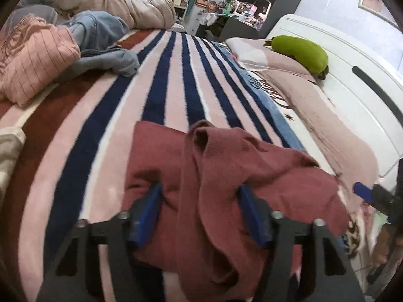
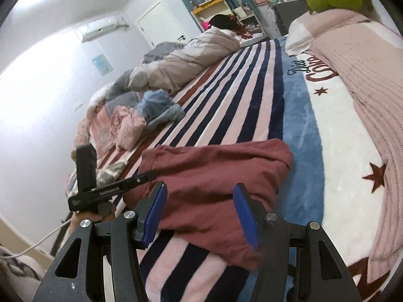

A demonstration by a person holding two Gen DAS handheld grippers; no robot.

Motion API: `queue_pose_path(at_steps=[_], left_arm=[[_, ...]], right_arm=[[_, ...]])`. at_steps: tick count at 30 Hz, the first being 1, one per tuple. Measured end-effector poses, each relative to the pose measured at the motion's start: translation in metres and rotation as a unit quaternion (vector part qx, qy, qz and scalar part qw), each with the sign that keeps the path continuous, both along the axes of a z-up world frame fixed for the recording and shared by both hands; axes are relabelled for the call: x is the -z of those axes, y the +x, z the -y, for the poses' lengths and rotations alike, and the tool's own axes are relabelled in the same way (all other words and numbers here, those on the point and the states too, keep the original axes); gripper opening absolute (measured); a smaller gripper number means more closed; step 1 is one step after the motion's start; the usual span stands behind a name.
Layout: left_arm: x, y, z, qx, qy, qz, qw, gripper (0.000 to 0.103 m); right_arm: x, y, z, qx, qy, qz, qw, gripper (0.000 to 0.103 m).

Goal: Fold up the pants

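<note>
The dark red knit pants (image 1: 221, 176) lie bunched and partly folded on the striped blanket (image 1: 161, 80) at the near edge of the bed. My left gripper (image 1: 200, 188) is open, its blue pads astride a raised fold of the pants. In the right wrist view the pants (image 2: 214, 176) form a thick folded block. My right gripper (image 2: 200, 191) is open just over their near edge, with nothing between the pads. The left gripper's body (image 2: 110, 191) shows at the left of that view.
A pile of pink and blue clothes (image 1: 63, 50) lies at the far left of the bed, with a beige duvet (image 1: 121, 2) behind. A pillow with a green plush toy (image 1: 299, 52) lies at the right by the white headboard (image 1: 352, 88).
</note>
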State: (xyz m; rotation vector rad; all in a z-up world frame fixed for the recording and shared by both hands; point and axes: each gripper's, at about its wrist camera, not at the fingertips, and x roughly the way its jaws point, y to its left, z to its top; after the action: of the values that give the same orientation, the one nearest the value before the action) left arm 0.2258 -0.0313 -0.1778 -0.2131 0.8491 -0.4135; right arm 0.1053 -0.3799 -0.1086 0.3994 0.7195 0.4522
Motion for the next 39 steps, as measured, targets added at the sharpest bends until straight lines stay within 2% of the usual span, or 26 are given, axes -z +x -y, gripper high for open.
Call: queue_pose_path(at_steps=[2,7,11,14,19,21,23,28,33,36,39], left_arm=[[0.001,-0.003,0.003,-0.003,0.002,0.006,1.0,0.05],[-0.005,-0.022,0.025,0.006,0.073,0.04,0.9965,0.042],[-0.007,-0.039,0.037,0.026,0.121,0.06,0.9905,0.041],[-0.005,-0.048,0.037,0.042,0.118,0.047,0.991,0.041],[-0.005,-0.051,0.037,0.038,0.119,0.033,0.9916,0.041],[-0.005,-0.056,0.044,0.038,0.128,0.038,0.9903,0.035],[-0.006,-0.061,0.053,0.045,0.137,0.047,0.9884,0.025],[-0.011,-0.073,0.075,0.076,0.177,0.087,0.9774,0.014],[-0.026,-0.052,0.048,0.034,0.135,0.085,0.9866,0.013],[-0.042,-0.039,0.029,0.022,0.115,0.094,0.9887,0.013],[-0.048,-0.028,0.011,0.005,0.112,0.089,0.9897,0.013]], right_arm=[[0.003,0.004,0.005,0.006,0.012,-0.005,1.0,0.051],[0.008,0.007,0.011,0.014,0.027,-0.014,0.999,0.051],[0.013,0.009,0.013,0.014,0.04,-0.022,0.999,0.051],[0.014,0.011,0.012,0.012,0.04,-0.024,0.999,0.051],[0.017,0.013,0.01,0.007,0.042,-0.025,0.999,0.051],[0.019,0.014,0.01,0.005,0.046,-0.027,0.999,0.051],[0.02,0.014,0.01,0.005,0.051,-0.028,0.998,0.051],[0.023,0.014,0.013,0.01,0.058,-0.031,0.998,0.051],[0.021,0.011,0.015,0.01,0.05,-0.027,0.998,0.051],[0.019,0.012,0.014,0.009,0.048,-0.027,0.998,0.051],[0.018,0.017,0.011,0.009,0.042,-0.029,0.999,0.051]])
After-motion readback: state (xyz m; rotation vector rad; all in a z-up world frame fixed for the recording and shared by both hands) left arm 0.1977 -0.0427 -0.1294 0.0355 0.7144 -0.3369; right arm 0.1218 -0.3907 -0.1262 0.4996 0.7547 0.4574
